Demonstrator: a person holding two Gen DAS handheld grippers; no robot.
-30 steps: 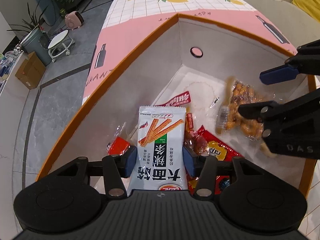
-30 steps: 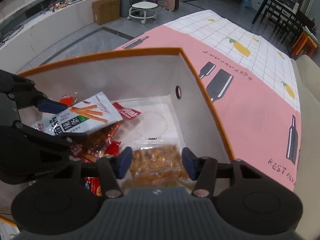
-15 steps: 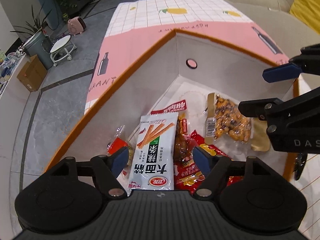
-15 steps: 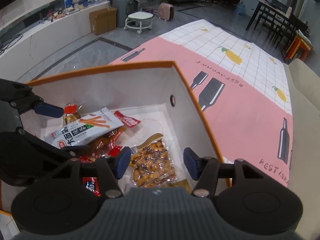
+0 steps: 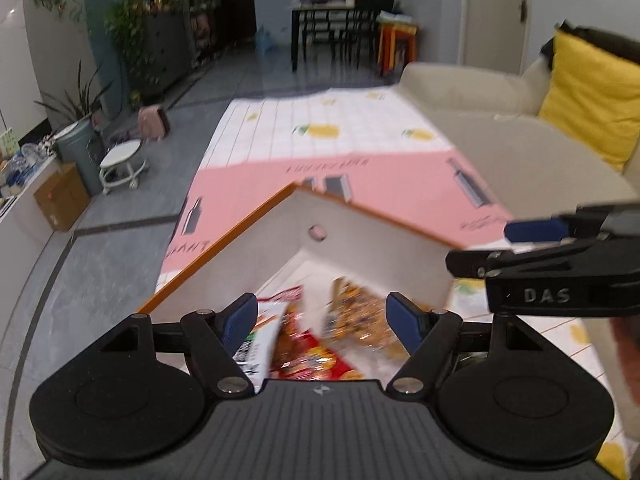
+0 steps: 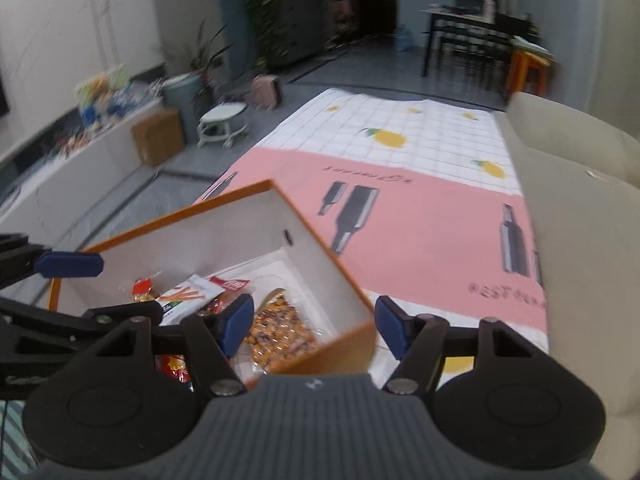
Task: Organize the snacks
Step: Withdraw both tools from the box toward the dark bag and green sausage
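- Now we hold both grippers clear above the orange-rimmed box, where a second ago each one carried a packet down inside it.
- Our left gripper stands with its jaws wide apart and nothing between the pads. A second ago it clamped the white noodle-stick packet; that packet now lies loose in the box, on top of the red packets.
- Our right gripper also stands apart and bare. Its jaws have just been opening, and no packet sits between them. The clear bag of fried snacks that it held a second ago rests flat on the box floor, just beside the near right wall.
- Both views now show far more of the room and the pink tablecloth than before, so we judge that both hands have lifted and drawn back from the box.
- For the task, we read this as two snacks delivered at once: both releases look complete and both packets stay inside the walls.
- We see no further loose snack on the cloth in either view. Whether more remain out of frame cannot be told.
- Motion blur softens the packets in the left view, so we do not read their finer positions from it.
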